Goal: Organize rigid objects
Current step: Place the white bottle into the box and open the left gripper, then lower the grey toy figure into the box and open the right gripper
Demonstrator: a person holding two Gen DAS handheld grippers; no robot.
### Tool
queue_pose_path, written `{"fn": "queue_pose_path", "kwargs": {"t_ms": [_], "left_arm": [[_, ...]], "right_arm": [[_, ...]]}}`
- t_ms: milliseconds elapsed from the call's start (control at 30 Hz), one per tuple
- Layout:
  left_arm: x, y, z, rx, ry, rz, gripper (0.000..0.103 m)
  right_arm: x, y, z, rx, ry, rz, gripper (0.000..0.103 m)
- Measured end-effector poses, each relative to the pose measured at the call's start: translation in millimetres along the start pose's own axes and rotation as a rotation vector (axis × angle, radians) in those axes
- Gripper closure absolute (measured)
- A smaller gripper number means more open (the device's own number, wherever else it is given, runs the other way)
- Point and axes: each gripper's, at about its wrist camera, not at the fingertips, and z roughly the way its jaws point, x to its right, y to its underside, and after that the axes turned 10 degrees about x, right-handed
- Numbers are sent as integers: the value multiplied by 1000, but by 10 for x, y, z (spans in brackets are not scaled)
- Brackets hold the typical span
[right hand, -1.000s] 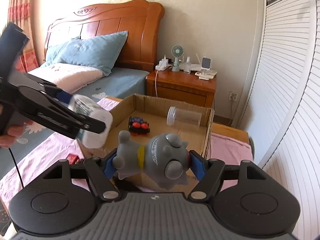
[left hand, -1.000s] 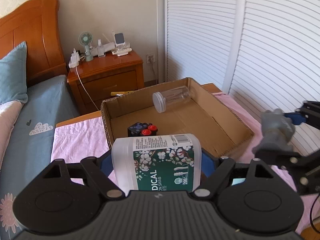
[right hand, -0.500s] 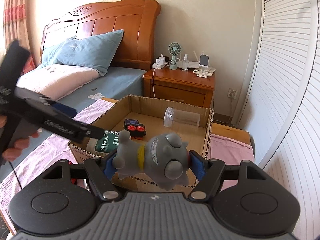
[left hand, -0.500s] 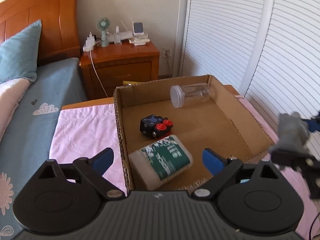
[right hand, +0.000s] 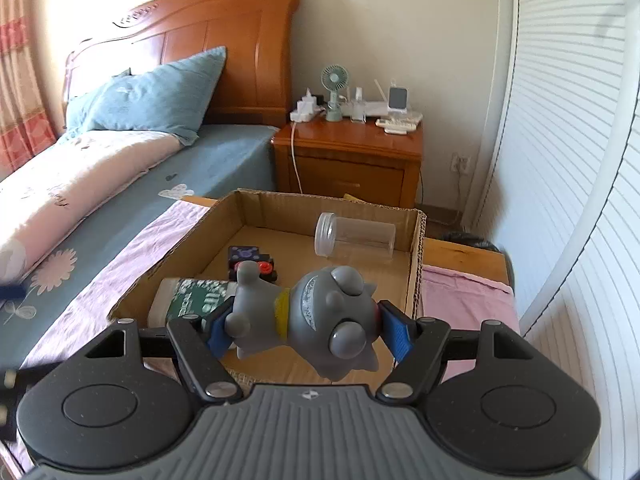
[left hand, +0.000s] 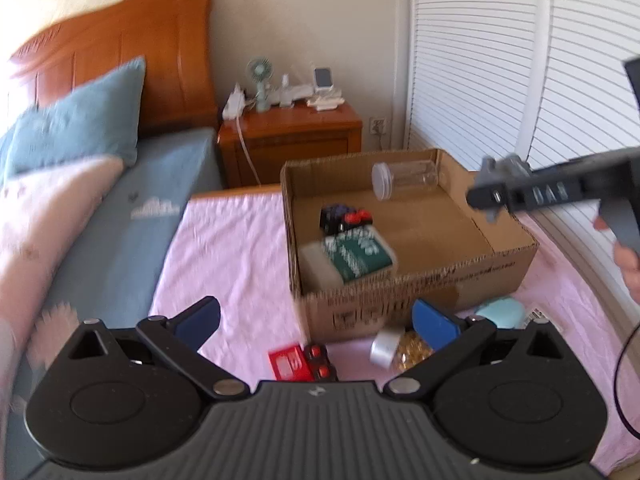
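Observation:
A cardboard box stands on the pink cloth. Inside it lie a white cotton swab tub with a green label, a black toy with red buttons and a clear jar. My left gripper hangs in front of the box, its jaws opening wide with nothing between them. My right gripper is shut on a grey rubber figure, held sideways above the box's near edge. The swab tub lies just beyond it.
In front of the box lie a red toy vehicle, a silver-lidded jar of golden bits and a light blue object. A bed sits left, a wooden nightstand behind, and louvred doors on the right.
My left gripper let go of the swab tub, which now lies in the box, then opened wide and drew back. My right gripper carried the grey figure closer over the box.

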Motion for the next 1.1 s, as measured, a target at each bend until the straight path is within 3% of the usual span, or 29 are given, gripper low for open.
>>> {"fn": "queue_pose_path", "kwargs": {"t_ms": [233, 533, 567, 633, 667, 1100], "left_arm": [[-96, 203, 71, -64, 0, -21, 1], [-121, 287, 133, -58, 18, -33, 1], [-130, 292, 138, -60, 21, -38, 1], [-144, 303, 145, -65, 26, -45, 1], [-147, 305, 145, -66, 26, -45, 1], [-80, 293, 13, -55, 34, -50, 1]], "right_arm": [[-23, -167, 311, -52, 17, 22, 26], [-48, -321, 845, -137, 83, 0, 26], [-36, -339, 894, -139, 92, 8, 25], [-8, -373, 972, -128, 117, 19, 12], [0, -381, 984, -124, 123, 22, 0], [-41, -221, 408, -101, 81, 27, 0]]}}
